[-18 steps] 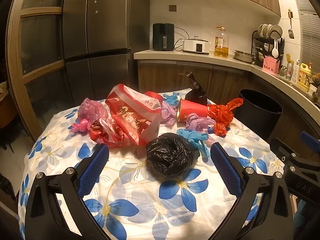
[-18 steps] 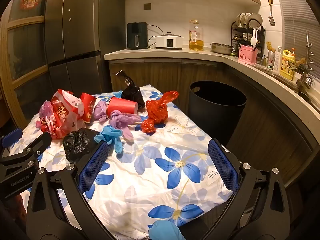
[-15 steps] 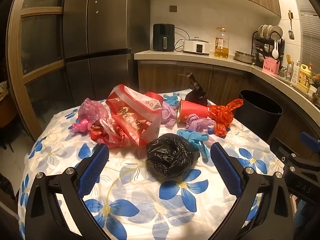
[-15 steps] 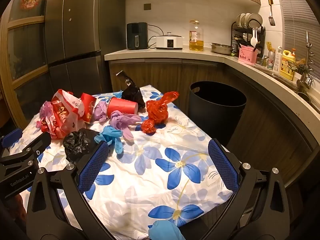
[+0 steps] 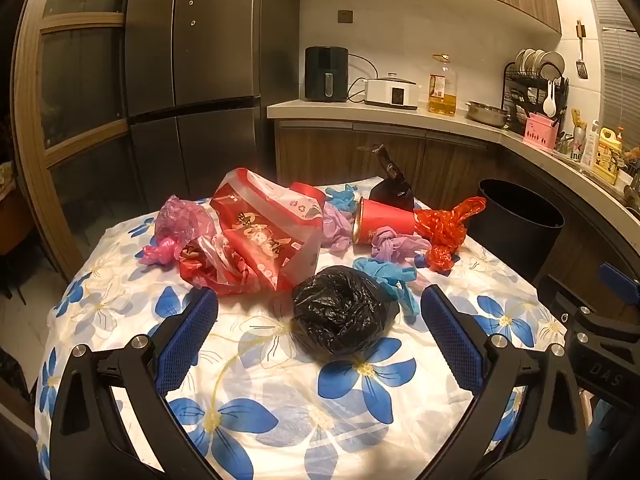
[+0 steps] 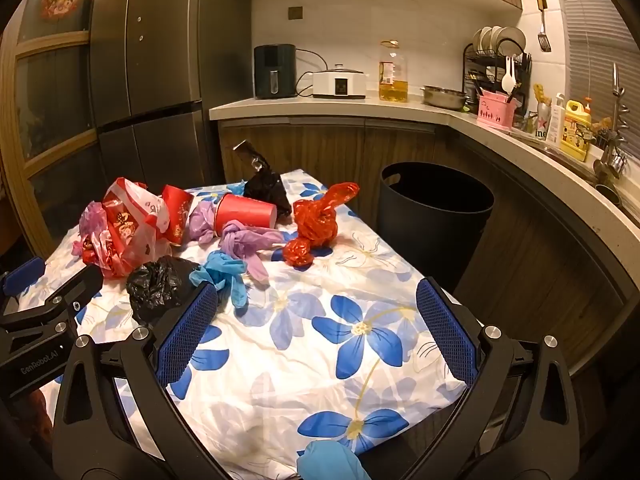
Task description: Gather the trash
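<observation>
Trash lies on a flower-print tablecloth (image 5: 280, 412). A crumpled black bag (image 5: 342, 310) sits just ahead of my open, empty left gripper (image 5: 318, 320), between its fingers; it also shows in the right wrist view (image 6: 158, 286). Behind it are a blue glove (image 5: 386, 276), a purple glove (image 5: 394, 240), a red cup on its side (image 5: 386, 222), a knotted red bag (image 5: 446, 228), a large red printed bag (image 5: 260, 236) and a pink bag (image 5: 178, 224). My right gripper (image 6: 316, 316) is open and empty over the table's near right part. A black bin (image 6: 434, 216) stands beyond the table.
A dark pouch (image 6: 266, 186) stands at the table's far edge. A second red cup (image 6: 176, 214) leans by the printed bag. Another blue glove (image 6: 332, 460) is at the bottom of the right wrist view. Counter (image 6: 400, 110) and fridge (image 5: 192, 80) lie behind.
</observation>
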